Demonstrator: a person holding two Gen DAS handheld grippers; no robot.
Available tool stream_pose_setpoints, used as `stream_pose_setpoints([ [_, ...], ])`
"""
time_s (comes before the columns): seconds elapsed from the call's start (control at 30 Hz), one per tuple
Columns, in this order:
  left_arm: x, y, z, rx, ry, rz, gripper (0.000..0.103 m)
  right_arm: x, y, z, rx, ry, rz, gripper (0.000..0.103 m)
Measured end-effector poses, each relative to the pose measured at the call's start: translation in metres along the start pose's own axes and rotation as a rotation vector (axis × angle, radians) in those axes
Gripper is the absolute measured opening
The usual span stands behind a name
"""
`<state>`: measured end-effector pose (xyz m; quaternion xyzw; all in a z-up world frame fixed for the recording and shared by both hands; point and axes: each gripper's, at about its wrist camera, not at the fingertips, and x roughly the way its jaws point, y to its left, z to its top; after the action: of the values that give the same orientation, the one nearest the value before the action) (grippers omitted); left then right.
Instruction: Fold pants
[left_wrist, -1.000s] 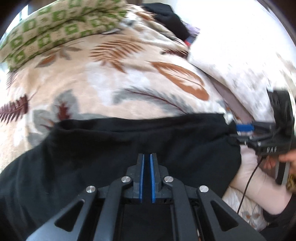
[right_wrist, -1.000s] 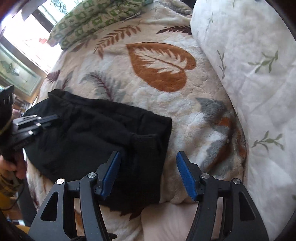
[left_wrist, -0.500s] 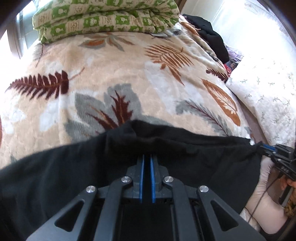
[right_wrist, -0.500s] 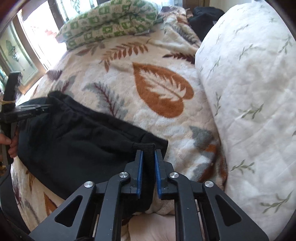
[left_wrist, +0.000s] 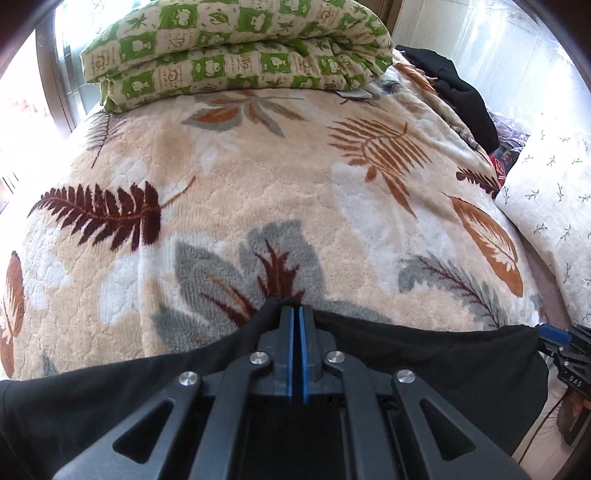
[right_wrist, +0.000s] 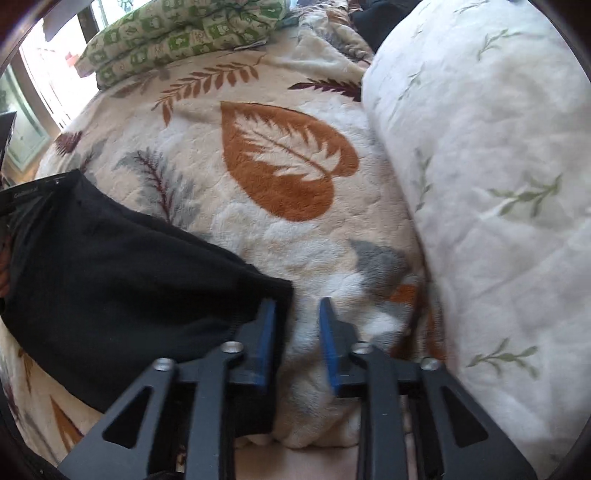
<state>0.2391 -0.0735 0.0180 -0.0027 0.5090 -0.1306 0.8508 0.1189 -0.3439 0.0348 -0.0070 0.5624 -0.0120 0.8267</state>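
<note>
black pants (left_wrist: 424, 365) on leaf blanket (left_wrist: 258, 192); left claw (left_wrist: 296, 314) pinched on them, right claw (right_wrist: 293, 310) just opening beside them; no readable words.

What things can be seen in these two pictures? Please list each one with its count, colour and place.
pants: one, black, lying across the near edge of the blanket
blanket: one, beige with brown, maroon and grey leaves, covering the bed
folded quilt: one, green and cream checks, at the far end of the bed
pillow: one, white with green sprigs, along the bed's right side
dark clothing: one pile, black, far right corner
left gripper: black with blue pads, shut on the pants' edge
right gripper: jaws just opened, apart, beside the pants' corner; nothing pinched
</note>
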Motion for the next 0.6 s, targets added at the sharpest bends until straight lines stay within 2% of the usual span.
stream_pose_setpoints([
  [0.1,-0.015,0.005,-0.003,-0.012,-0.02,-0.044,0.007,-0.013,-0.003,0.006,0.032,-0.018,0.043,0.033],
  [0.13,-0.022,0.008,-0.005,-0.018,-0.032,-0.064,0.007,-0.017,-0.003,0.006,0.029,-0.031,0.061,0.043],
  [0.17,-0.029,0.011,-0.006,-0.023,-0.04,-0.081,0.007,-0.021,-0.001,0.008,0.02,-0.045,0.079,0.058],
  [0.23,-0.036,0.015,-0.008,-0.021,-0.037,-0.106,0.008,-0.026,0.004,0.01,0.01,-0.063,0.093,0.064],
  [0.47,-0.027,-0.006,-0.011,0.064,0.015,-0.146,0.008,-0.012,0.023,0.008,-0.084,-0.009,0.077,0.061],
  [0.5,-0.022,-0.011,-0.011,0.078,0.021,-0.129,0.008,-0.008,0.026,0.008,-0.108,-0.004,0.062,0.057],
  [0.53,-0.017,-0.015,-0.012,0.091,0.027,-0.096,0.008,-0.004,0.029,0.007,-0.128,-0.002,0.044,0.037],
  [0.57,-0.011,-0.017,-0.011,0.094,0.032,-0.063,0.008,0.002,0.031,0.007,-0.14,0.006,0.028,0.03],
  [0.6,-0.006,-0.017,-0.01,0.087,0.035,-0.044,0.008,0.004,0.031,0.008,-0.138,0.002,0.031,0.028],
])
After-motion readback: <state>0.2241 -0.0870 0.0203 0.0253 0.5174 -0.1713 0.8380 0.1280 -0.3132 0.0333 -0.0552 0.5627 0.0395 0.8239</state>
